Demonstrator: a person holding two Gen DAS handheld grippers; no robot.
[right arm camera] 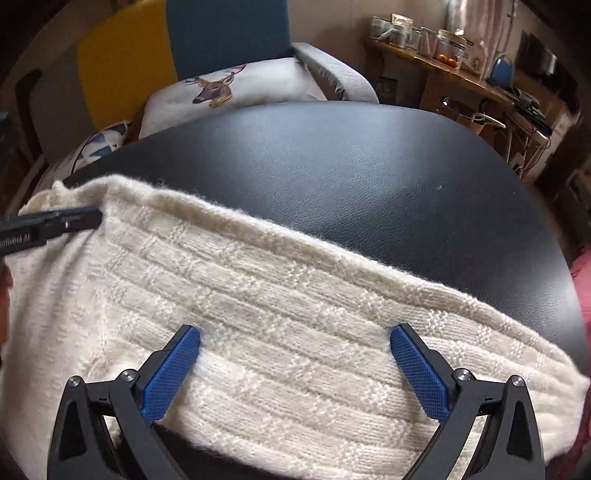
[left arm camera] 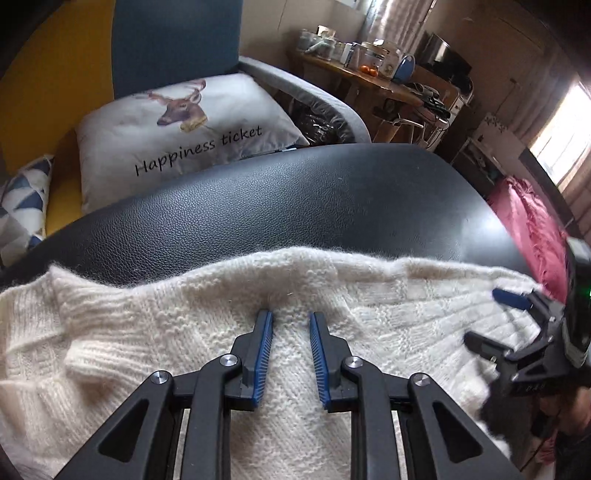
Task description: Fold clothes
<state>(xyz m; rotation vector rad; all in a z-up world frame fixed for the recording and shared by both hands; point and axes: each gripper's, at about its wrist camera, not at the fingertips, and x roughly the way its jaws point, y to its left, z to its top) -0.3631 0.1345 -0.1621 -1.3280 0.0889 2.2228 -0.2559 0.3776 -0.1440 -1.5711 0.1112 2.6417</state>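
On the black table, the cream sweater lies under both grippers' parted, empty jaws.

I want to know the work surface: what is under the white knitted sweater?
The sweater lies on a black leather-like surface, bare beyond its far edge. Whether anything else lies underneath cannot be seen; the knit covers it.

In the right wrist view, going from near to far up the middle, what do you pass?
Right gripper, jaws wide open → cream knitted sweater → black leather surface → deer-print cushion → blue panel.
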